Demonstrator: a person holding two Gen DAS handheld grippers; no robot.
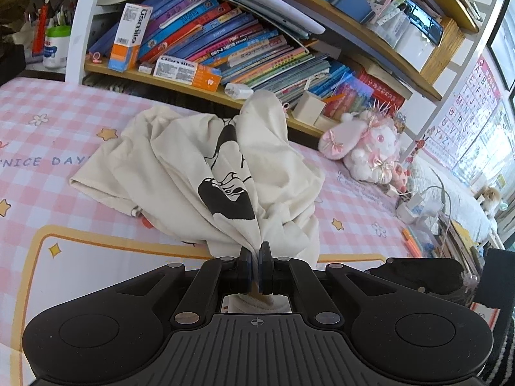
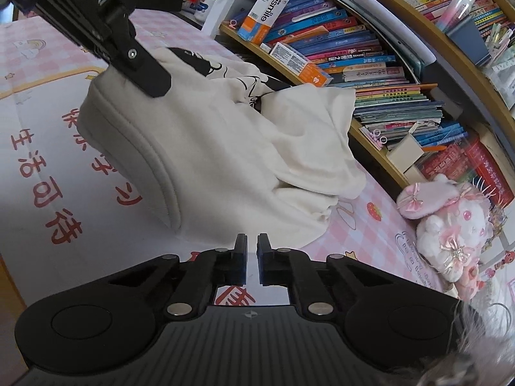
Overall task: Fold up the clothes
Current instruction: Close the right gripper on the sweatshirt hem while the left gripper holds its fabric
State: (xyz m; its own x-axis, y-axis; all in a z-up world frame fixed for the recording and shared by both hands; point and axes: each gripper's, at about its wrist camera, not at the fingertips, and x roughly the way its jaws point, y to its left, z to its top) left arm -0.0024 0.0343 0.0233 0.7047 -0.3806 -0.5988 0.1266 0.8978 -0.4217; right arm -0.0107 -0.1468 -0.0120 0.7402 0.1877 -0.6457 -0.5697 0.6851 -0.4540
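1. We see our left gripper (image 1: 256,251) closed tight on a bunch of fabric of the cream T-shirt (image 1: 206,167); a little cloth also shows behind the fingers, inside the gripper frame.
2. The T-shirt has a black cartoon print (image 1: 227,193) and lies crumpled on the counter (image 1: 48,128), which carries a pink checked cover with stars and the words "NICE DAY".
3. From the pinched point the cloth rises and spreads away toward the bookshelf (image 1: 199,91), with one part standing up in a peak.
4. In the right wrist view, our right gripper (image 2: 252,249) has only a narrow gap between its fingers and it holds nothing; it is just beside the near edge of the T-shirt (image 2: 225,148).
5. In that same view the left gripper (image 2: 141,74) comes in from the upper left, and its black finger rests on the ribbed collar (image 2: 141,157) side of the shirt.
6. A pink and white plush toy (image 1: 370,148) sits on the counter near the shelf, to the right of the shirt and apart from it.
7. The shelf holds many coloured books (image 1: 244,48) and an orange and white "usmile" box (image 1: 130,37).
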